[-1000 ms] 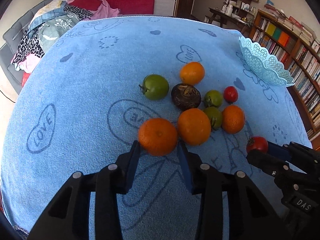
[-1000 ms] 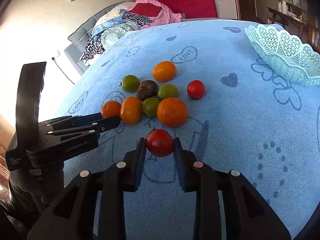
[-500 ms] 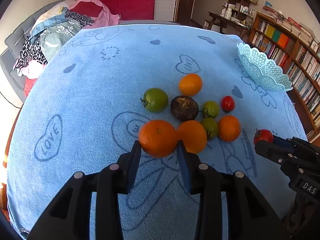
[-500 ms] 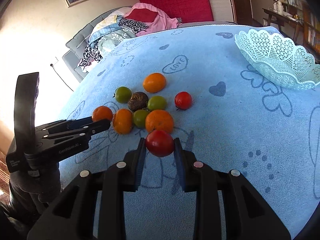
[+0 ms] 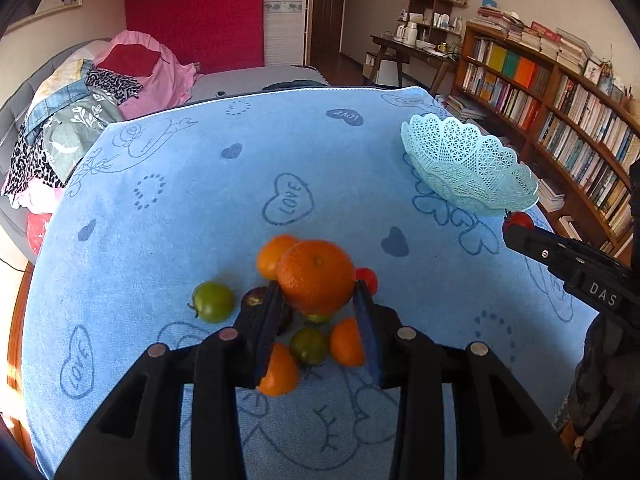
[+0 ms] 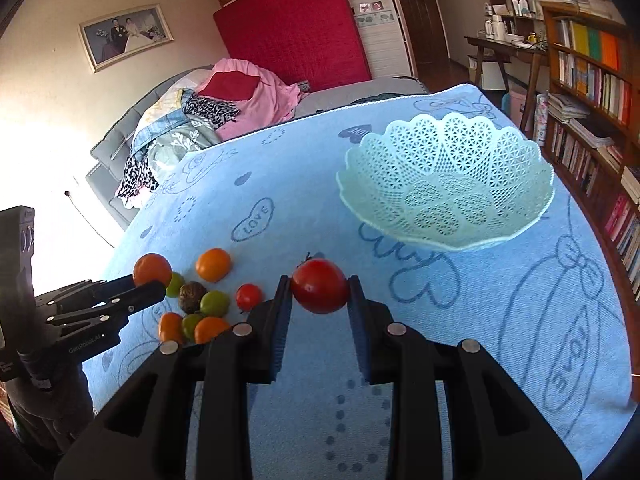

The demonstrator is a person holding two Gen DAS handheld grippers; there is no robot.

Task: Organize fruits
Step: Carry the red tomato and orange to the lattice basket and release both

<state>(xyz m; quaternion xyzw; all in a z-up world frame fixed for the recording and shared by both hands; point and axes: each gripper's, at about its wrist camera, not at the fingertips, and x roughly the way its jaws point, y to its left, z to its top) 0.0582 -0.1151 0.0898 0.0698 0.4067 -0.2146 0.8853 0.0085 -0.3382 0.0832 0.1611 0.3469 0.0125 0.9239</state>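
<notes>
My left gripper [image 5: 316, 292] is shut on a large orange [image 5: 316, 276], held above the blue cloth. Under it lies the fruit pile: a green tomato [image 5: 213, 301], other oranges [image 5: 347, 342], a dark round fruit [image 5: 256, 297] and a small red tomato [image 5: 369, 279]. In the right wrist view my right gripper [image 6: 320, 286] is shut on a red tomato [image 6: 320, 286], lifted just short of the pale lattice basket [image 6: 448, 184]. That basket [image 5: 468, 168] stands empty at the table's right. The left gripper [image 6: 150, 280] with its orange [image 6: 152, 269] shows at the left there.
A blue cloth with heart prints [image 5: 200, 208] covers the table. Bookshelves [image 5: 560, 112] stand close to the right edge. A sofa heaped with clothes [image 5: 80, 120] lies beyond the far left edge. The pile [image 6: 200, 304] holds several fruits.
Both grippers have risen off the cloth with their fruit and moved forward and right, toward the basket. The fruit pile now lies beneath the left gripper.
</notes>
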